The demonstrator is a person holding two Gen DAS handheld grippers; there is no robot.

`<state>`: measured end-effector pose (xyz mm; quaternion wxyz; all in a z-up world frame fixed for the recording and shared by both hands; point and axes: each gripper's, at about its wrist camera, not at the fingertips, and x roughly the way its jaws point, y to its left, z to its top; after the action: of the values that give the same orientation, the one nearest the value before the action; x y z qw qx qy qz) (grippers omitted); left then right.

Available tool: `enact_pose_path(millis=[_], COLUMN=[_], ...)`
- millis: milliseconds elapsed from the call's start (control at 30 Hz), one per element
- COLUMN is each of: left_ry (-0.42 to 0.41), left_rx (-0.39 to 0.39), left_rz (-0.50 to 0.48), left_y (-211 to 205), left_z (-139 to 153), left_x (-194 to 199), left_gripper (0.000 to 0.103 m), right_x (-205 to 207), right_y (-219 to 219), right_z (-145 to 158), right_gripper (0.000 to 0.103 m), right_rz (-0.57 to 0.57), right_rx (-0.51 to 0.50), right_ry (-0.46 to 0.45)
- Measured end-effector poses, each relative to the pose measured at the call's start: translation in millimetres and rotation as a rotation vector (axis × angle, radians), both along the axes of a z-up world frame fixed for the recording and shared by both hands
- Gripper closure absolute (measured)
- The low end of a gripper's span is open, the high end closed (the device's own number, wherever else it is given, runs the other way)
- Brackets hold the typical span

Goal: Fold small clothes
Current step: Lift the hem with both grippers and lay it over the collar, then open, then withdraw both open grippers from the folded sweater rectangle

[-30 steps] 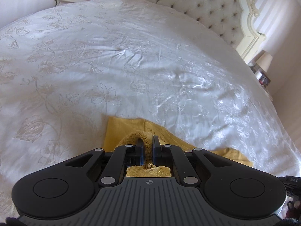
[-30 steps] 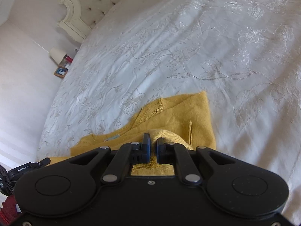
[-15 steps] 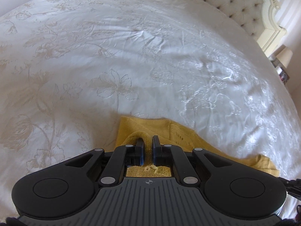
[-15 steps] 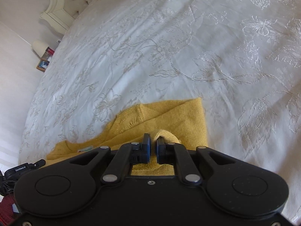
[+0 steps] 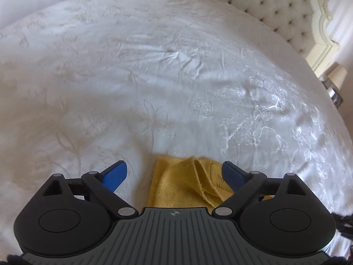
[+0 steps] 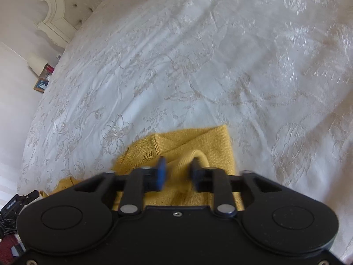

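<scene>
A knitted garment (image 5: 185,183) lies bunched on the bedspread (image 5: 154,77), just ahead of both tongs. The left tongs (image 5: 174,174) are opening, the garment between their tips and untouched; the right tongs (image 6: 176,172) are opening around a fold. The headboard (image 5: 275,6) stands beyond, a lamp (image 6: 36,63) beside it.

left gripper (image 5: 174,175): black, blue pads | right gripper (image 6: 176,173): black, seemingly blue pads

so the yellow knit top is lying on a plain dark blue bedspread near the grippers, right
Not quite. The yellow knit top does lie near the grippers, but the bedspread is white with an embroidered floral pattern, not plain dark blue. Both wrist views show it. The only blue is on the gripper pads.
</scene>
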<state>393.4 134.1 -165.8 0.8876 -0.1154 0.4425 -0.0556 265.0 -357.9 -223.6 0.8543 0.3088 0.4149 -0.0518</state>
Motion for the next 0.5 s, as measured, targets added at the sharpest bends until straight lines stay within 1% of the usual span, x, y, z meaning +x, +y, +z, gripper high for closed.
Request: enact_pose_path(millis=[33, 67, 133, 167, 200, 267, 333, 400, 500], left_ry=[-0.005, -0.009, -0.012, -0.012, -0.013, -0.006, 0.020, 0.043, 0.081], left_rx=[0.013, 0.029, 0.066, 0.081, 0.092, 0.111, 0.143, 0.171, 0.194], left_rz=[-0.016, -0.034, -0.072, -0.093, -0.112, -0.151, -0.187, -0.232, -0.300], left_y=[-1, -3, -9, -13, -17, -26, -39, -51, -64], left_z=[4, 8, 14, 15, 16, 16, 12, 5, -9], left_x=[-3, -6, -14, -19, -24, -35, -43, -53, -70], left_gripper=[0.009, 0.008, 0.006, 0.006, 0.006, 0.005, 0.004, 0.000, 0.000], right_x=[-3, -6, -9, -11, -12, -15, -18, -21, -30], right_y=[1, 2, 5, 7, 12, 21, 34, 47, 68], right_z=[5, 10, 17, 20, 23, 25, 25, 22, 13], right_gripper=[0.019, 0.015, 0.016, 0.014, 0.007, 0.001, 0.000, 0.001, 0.001], right_rz=[-0.002, -0.002, 0.003, 0.012, 0.031, 0.072, 0.117, 0.164, 0.237], right_rx=[-0.023, -0.037, -0.077, -0.094, -0.110, -0.133, -0.162, -0.197, -0.236], right_ry=[-0.028, -0.046, -0.047, -0.046, -0.046, -0.039, -0.013, 0.020, 0.066])
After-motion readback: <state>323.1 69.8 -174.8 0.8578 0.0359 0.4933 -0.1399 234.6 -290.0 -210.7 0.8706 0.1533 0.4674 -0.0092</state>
